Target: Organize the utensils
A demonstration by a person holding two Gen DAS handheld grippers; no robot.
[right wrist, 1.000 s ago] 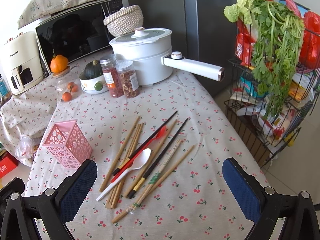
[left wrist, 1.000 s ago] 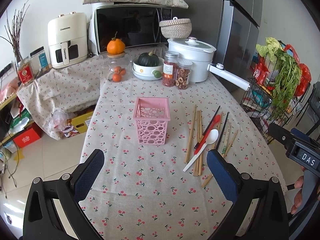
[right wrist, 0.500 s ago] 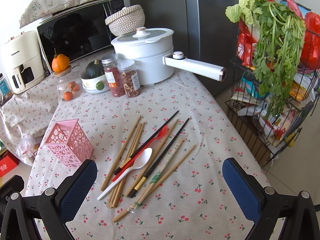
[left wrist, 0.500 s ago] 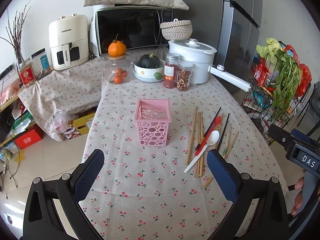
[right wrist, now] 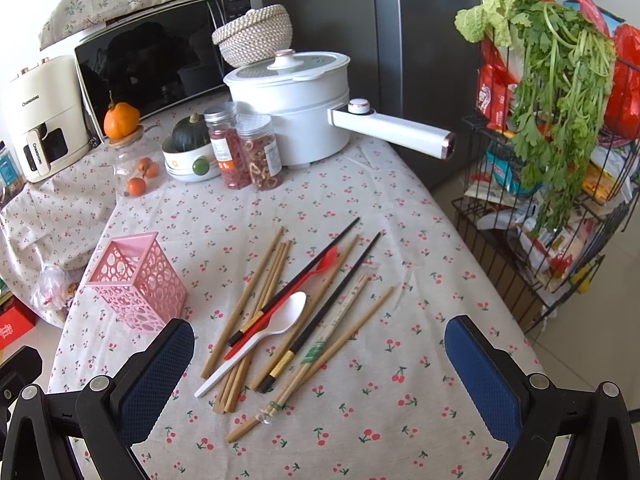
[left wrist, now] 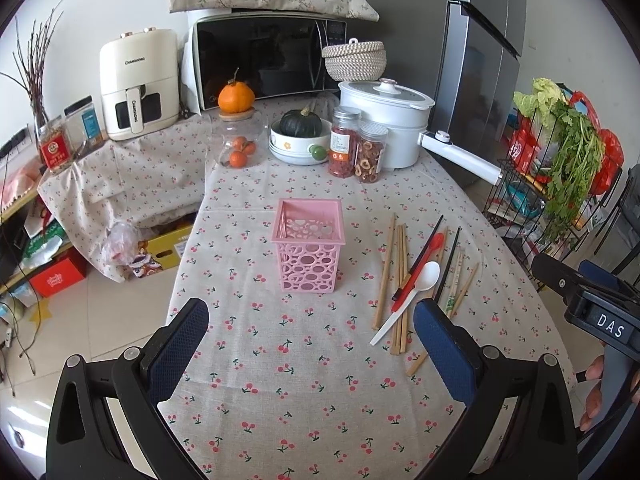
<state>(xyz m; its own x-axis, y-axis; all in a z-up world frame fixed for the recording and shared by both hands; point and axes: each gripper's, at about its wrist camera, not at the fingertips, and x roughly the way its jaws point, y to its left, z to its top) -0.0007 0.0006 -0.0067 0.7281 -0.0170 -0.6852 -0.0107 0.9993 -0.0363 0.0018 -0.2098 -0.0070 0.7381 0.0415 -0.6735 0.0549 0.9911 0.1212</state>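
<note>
An empty pink perforated holder (left wrist: 308, 246) (right wrist: 138, 282) stands upright on the cherry-print tablecloth. To its right lies a loose pile of utensils: a white spoon (left wrist: 408, 296) (right wrist: 262, 338), a red spoon (left wrist: 426, 254) (right wrist: 298, 286), black chopsticks (right wrist: 320, 312) and several wooden chopsticks (left wrist: 386, 268) (right wrist: 244, 292). My left gripper (left wrist: 312, 338) hovers open near the table's front edge, short of the holder. My right gripper (right wrist: 320, 354) is open above the near end of the pile, holding nothing.
At the back stand a white pot (right wrist: 292, 98) with a long handle (right wrist: 394, 130), two jars (right wrist: 244, 152), a bowl with a squash (left wrist: 300, 136), a glass jar with oranges (left wrist: 238, 144), a microwave (left wrist: 264, 60) and an air fryer (left wrist: 138, 82). A wire rack with greens (right wrist: 556, 92) stands right of the table.
Both grippers have pulled back slightly, so the holder and utensil pile sit a little farther away in both views. Nothing on the table has moved.
</note>
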